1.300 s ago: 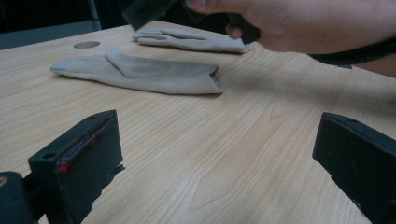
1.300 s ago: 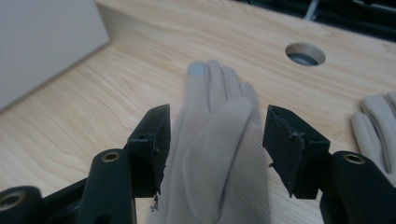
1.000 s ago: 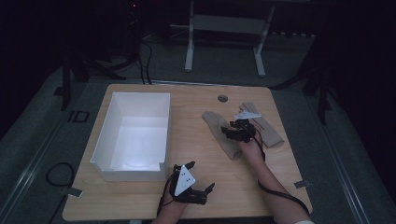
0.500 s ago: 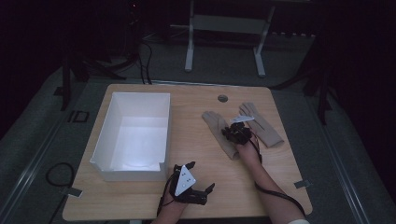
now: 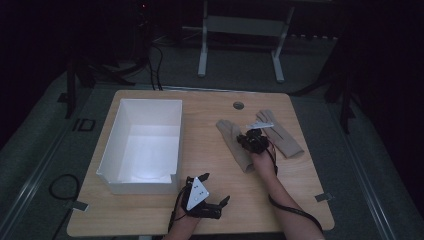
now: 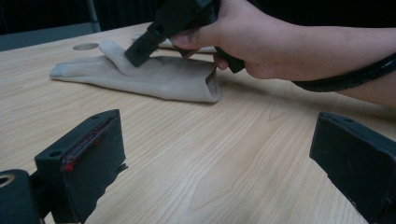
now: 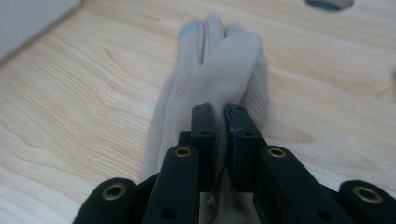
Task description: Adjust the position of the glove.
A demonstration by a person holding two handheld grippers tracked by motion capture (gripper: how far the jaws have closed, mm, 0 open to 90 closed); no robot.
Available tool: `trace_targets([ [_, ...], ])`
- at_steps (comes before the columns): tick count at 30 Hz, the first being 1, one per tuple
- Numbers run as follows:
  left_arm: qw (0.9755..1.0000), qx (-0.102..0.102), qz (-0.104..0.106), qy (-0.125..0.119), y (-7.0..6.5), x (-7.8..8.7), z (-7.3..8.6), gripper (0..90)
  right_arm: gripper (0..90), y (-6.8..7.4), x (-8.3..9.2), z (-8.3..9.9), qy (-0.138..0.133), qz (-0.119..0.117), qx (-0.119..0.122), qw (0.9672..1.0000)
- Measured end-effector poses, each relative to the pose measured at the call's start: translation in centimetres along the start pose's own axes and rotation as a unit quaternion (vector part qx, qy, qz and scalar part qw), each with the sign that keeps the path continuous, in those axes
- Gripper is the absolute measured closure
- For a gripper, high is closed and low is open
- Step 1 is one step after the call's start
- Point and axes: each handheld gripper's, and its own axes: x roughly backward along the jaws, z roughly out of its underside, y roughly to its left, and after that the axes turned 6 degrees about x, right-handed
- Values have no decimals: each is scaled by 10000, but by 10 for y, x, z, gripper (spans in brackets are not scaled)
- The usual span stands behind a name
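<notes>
Two beige gloves lie on the right half of the wooden table. My right gripper is on the nearer glove. Its jaws have just been closing and now pinch a raised fold of the fabric. The left gripper view shows the same glove with the right gripper pressed onto it. The second glove lies flat just to the right. Near the table's front edge my left gripper stands wide open, with nothing between its jaws.
A white open box stands on the left half of the table. A round cable hole sits near the far edge. The right gripper's cable trails along the forearm. Bare wood lies between the two grippers.
The right gripper has edged slightly left over the nearer glove. The left gripper has stayed where it was.
</notes>
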Motion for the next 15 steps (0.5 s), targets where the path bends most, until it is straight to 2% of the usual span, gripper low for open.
trace_targets([
  [4,10000,1,21,-18,0,0,0,33,832,3,17,-9,-194,7,-212,9996],
  [9,10000,-75,-26,48,-2,-2,0,33,834,7,42,-19,-479,210,-334,9981],
  [13,9998,-176,-109,55,-6,-3,0,33,834,9,62,-23,-716,485,-597,9945],
  [15,9995,-194,-258,56,-6,-3,0,33,834,12,71,-23,-755,622,-716,9926],
])
